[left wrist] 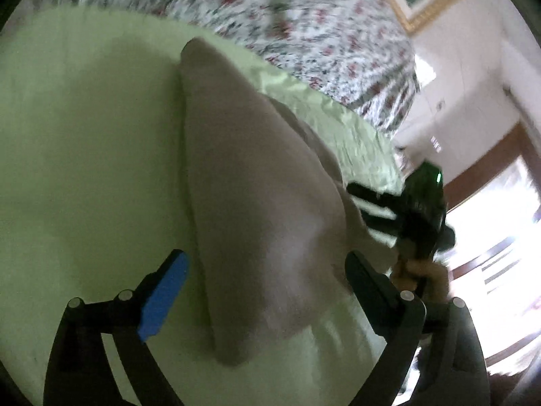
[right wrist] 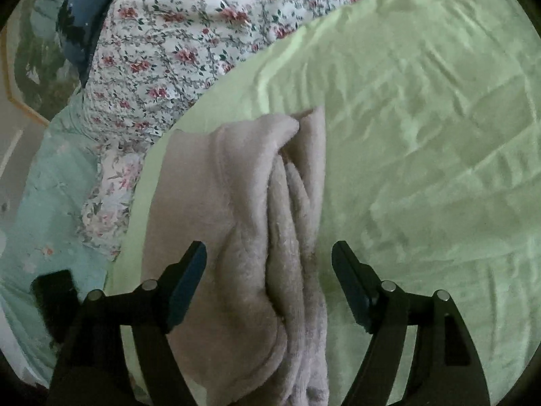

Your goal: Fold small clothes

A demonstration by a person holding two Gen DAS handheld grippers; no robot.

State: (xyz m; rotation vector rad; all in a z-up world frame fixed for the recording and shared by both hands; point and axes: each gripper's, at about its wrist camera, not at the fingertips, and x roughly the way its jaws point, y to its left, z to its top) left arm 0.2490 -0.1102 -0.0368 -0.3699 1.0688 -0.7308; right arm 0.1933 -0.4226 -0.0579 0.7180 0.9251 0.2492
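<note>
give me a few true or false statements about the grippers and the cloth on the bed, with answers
1. Both grippers have their jaws spread apart. True: the left gripper and the right gripper are both open.
2. The right gripper is clamped on the beige cloth. False: its fingers stand on either side of the cloth without closing on it.
3. The beige cloth lies on a light green sheet. True.
4. The cloth is spread out flat in a single layer. False: the right wrist view shows several folded layers stacked along one edge.
5. A floral fabric lies beyond the green sheet. True.
6. The floral fabric covers the beige cloth. False: the cloth lies bare on the sheet.
</note>
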